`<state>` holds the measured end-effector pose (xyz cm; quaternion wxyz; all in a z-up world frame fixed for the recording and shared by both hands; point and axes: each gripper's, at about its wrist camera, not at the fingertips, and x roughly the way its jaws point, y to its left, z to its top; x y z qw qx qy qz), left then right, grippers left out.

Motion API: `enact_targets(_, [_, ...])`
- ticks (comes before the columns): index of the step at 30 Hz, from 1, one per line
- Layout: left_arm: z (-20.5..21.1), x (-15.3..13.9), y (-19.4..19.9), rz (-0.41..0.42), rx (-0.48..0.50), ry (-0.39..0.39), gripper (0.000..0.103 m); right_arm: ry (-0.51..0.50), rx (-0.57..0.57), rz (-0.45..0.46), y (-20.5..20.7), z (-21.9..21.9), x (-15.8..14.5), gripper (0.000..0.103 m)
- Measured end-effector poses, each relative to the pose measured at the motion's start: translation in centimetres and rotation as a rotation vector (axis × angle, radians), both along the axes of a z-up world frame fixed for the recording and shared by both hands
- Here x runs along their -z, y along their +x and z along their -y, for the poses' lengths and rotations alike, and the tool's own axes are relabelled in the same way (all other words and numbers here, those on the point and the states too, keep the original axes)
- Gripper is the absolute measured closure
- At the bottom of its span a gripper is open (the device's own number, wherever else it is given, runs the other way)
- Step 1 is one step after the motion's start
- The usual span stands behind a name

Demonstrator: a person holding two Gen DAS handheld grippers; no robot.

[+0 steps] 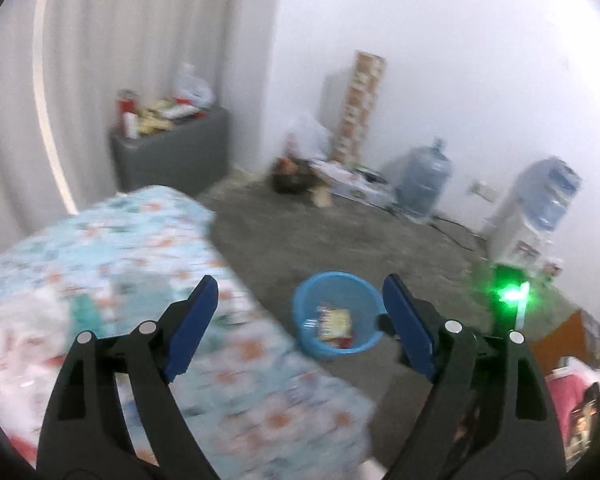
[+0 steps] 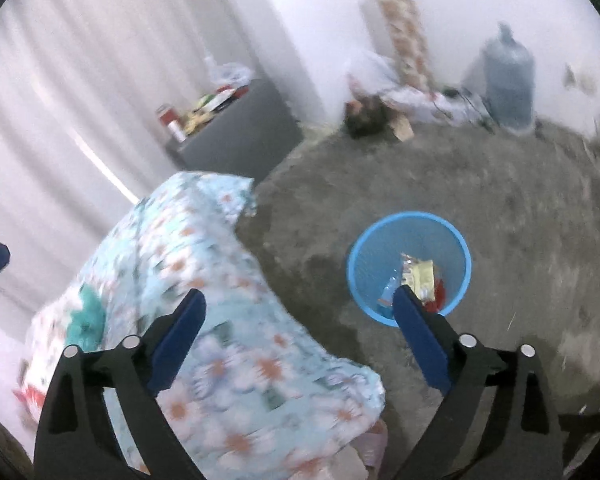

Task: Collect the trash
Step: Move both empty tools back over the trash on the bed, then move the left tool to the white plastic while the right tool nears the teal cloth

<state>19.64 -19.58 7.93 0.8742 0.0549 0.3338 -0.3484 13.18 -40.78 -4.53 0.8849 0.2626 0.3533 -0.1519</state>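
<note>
A blue mesh waste basket stands on the grey floor beside the bed. In it lie a yellow snack wrapper and some small red and clear scraps. My left gripper hangs open and empty, above the bed's edge and the basket. High over the bed's corner my right gripper is also open and empty, its right finger overlapping the basket's near rim. Blurred white and red litter lies on the bed at the left.
The bed with a light-blue floral sheet fills the lower left. A grey cabinet with packets on top stands by the curtain. Water jugs, a dispenser and boxes line the far wall.
</note>
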Motion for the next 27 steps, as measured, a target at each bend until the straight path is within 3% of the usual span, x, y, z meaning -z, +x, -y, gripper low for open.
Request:
enact_targets(9, [-11.9, -2.8, -1.3, 0.082, -0.207, -0.005, 0.020, -0.248, -0.132, -0.035, 1.7, -9.7, -4.0, 0.007])
enact_targets(13, [-15.7, -3.4, -1.2, 0.091, -0.273, -0.024, 0.020, -0.402, -0.197, -0.024, 2.3, -14.0, -5.3, 0.007])
enact_targets(16, [-18.2, -3.8, -0.8, 0.107, -0.327, -0.035, 0.020, -0.461, -0.248, -0.018, 2.9, -15.7, -5.8, 0.007])
enact_targets(19, [-21.0, -4.3, -0.6, 0.121, -0.385, -0.045, 0.020, -0.444, -0.298, 0.007, 3.3, -16.0, -6.1, 0.007])
enact_targets(23, [-24.3, -4.7, -0.2, 0.158, -0.477, -0.041, 0.020, -0.305, -0.377, 0.122, 3.2, -15.8, -6.6, 0.007])
enact_targets(27, [-27.4, -4.4, 0.7, 0.162, -0.537, -0.046, 0.020, -0.264, -0.416, 0.127, 4.1, -16.7, -6.6, 0.007])
